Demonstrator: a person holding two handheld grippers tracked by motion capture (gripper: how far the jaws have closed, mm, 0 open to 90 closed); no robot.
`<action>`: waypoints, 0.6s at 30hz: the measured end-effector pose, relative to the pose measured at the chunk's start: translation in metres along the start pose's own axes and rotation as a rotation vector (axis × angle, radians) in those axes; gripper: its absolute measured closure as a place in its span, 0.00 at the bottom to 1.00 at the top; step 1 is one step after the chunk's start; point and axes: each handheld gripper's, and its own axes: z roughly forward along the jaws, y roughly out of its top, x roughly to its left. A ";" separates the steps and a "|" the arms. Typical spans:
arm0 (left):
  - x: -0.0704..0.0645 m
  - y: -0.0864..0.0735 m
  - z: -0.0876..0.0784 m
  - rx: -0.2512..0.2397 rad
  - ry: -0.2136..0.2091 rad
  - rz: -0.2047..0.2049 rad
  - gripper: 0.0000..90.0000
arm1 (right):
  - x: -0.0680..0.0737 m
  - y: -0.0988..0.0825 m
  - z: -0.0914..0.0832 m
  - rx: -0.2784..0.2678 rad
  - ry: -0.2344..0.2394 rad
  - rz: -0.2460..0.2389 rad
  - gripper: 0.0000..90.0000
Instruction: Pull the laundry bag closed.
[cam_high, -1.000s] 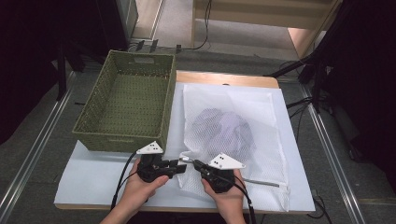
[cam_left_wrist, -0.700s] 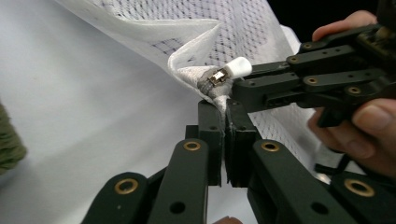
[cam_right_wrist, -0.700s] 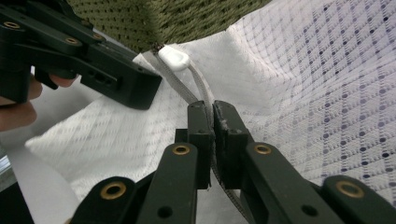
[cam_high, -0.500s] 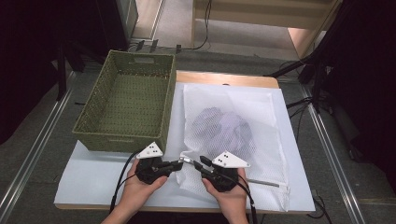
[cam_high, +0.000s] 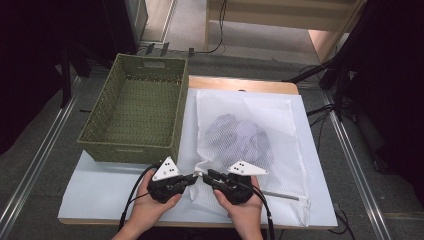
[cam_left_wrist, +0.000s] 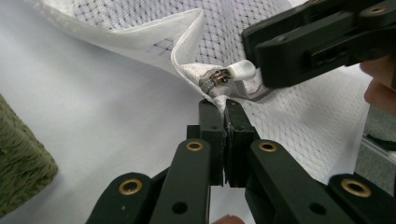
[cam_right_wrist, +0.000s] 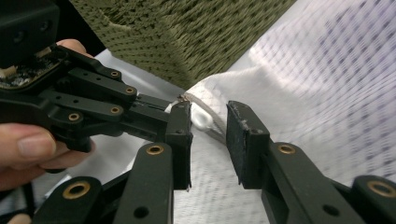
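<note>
High view: mesh laundry bag (cam_high: 245, 140) lay on the bench (cam_high: 100, 190) right of the basket (cam_high: 137, 115), zipper unopened.
Left gripper view: left tongs (cam_left_wrist: 224, 114) clamped the bag's corner below the zipper pull (cam_left_wrist: 240, 71).
Right gripper view: right tongs (cam_right_wrist: 208, 122) stood apart, closing around the pull, not yet gripping.

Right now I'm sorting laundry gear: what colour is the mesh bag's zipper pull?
White, on a metal slider; the zipper pull shows best in the left gripper view.
</note>
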 end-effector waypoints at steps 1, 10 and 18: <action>0.000 0.000 0.000 0.001 -0.001 0.003 0.99 | -0.001 0.000 0.001 0.005 0.008 0.009 0.81; -0.003 -0.001 0.001 0.010 0.014 0.039 0.99 | 0.000 -0.001 0.002 -0.009 0.067 0.030 0.93; -0.007 -0.001 0.001 0.015 0.021 0.066 0.99 | 0.002 -0.002 0.004 -0.012 0.065 0.019 0.95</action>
